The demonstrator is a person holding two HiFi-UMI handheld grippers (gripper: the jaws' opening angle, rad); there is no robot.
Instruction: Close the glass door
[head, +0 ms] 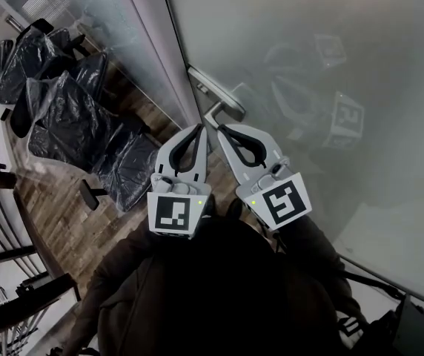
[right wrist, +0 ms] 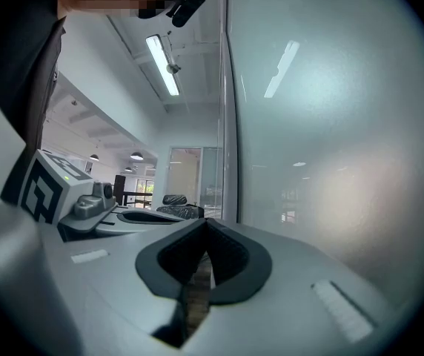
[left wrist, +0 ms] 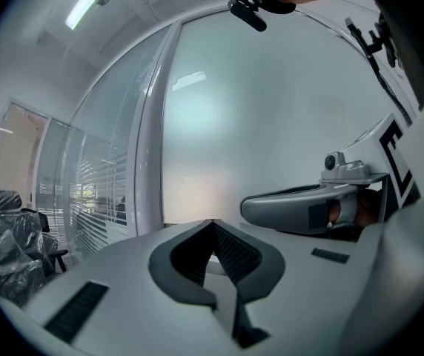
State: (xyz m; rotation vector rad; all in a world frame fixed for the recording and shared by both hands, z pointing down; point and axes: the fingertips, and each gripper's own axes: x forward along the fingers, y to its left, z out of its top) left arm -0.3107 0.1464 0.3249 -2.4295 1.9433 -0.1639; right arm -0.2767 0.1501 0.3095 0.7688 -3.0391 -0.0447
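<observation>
The frosted glass door point(head: 330, 65) fills the right of the head view, with a metal lever handle point(head: 219, 99) near its left edge. Both grippers are held side by side just below that handle, pointing at it. My left gripper point(head: 199, 129) is shut with nothing between its jaws, and my right gripper point(head: 222, 129) is shut and empty too. In the left gripper view the shut left gripper point(left wrist: 212, 223) faces the frosted glass door point(left wrist: 271, 110), with the right gripper's body beside it. The right gripper point(right wrist: 206, 221) points along the door's edge point(right wrist: 230, 124).
Several office chairs wrapped in black plastic point(head: 64, 102) stand on the wooden floor point(head: 56, 213) to the left. A grey metal frame post point(head: 156, 43) runs beside the door. A glass partition with blinds point(left wrist: 86, 191) lies beyond the post.
</observation>
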